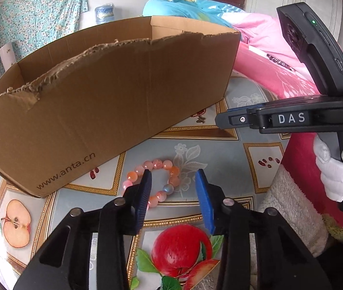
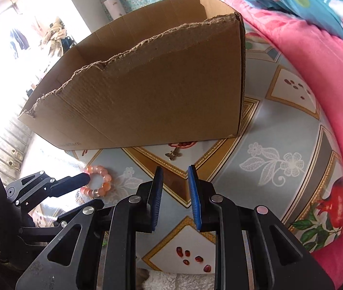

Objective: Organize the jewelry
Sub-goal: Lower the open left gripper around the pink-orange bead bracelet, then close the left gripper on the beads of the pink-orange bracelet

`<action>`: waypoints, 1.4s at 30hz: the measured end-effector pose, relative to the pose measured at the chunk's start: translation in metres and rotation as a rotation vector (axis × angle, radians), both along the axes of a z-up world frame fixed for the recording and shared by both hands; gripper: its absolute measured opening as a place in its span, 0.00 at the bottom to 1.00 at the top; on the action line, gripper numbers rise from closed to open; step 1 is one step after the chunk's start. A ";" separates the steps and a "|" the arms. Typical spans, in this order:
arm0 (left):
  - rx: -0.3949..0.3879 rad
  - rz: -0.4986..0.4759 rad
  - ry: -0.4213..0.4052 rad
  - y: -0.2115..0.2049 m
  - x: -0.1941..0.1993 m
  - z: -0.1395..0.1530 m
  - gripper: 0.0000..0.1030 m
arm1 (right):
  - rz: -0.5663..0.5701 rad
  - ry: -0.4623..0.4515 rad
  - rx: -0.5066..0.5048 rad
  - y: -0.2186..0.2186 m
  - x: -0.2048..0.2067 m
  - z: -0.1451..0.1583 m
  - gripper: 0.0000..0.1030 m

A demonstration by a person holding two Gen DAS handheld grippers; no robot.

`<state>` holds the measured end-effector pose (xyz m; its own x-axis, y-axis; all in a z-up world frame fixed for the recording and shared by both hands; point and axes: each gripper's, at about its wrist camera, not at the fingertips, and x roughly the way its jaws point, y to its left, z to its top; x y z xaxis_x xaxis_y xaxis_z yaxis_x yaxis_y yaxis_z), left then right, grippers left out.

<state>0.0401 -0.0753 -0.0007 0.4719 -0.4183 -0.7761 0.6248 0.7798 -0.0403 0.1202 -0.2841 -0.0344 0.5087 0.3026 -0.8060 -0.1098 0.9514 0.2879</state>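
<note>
A bead bracelet point(image 1: 153, 181) lies flat on the patterned tablecloth point(image 1: 219, 149), a closed ring of round, glossy beads in pink, peach and orange — one bead on its right side looks pale and bluish. It rests just in front of the long side of an open cardboard box point(image 1: 103, 101), close to it but not touching. From the right wrist camera the bracelet point(image 2: 96, 181) shows at the left, with one silvery bead near its lower edge. A small metal butterfly charm point(image 2: 174, 155) lies flat on the cloth right by the box's point(image 2: 152, 91) bottom edge — well apart from the bracelet.
</note>
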 end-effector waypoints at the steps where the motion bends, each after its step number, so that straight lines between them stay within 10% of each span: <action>1: 0.005 0.002 0.005 0.000 0.001 -0.001 0.33 | 0.008 -0.012 -0.023 0.003 0.001 0.000 0.22; 17: 0.016 0.026 0.027 0.003 0.009 -0.005 0.31 | 0.020 -0.100 -0.241 0.065 0.031 -0.015 0.14; 42: -0.020 0.032 0.032 0.019 0.013 -0.005 0.31 | -0.009 0.008 -0.149 0.063 -0.003 -0.006 0.10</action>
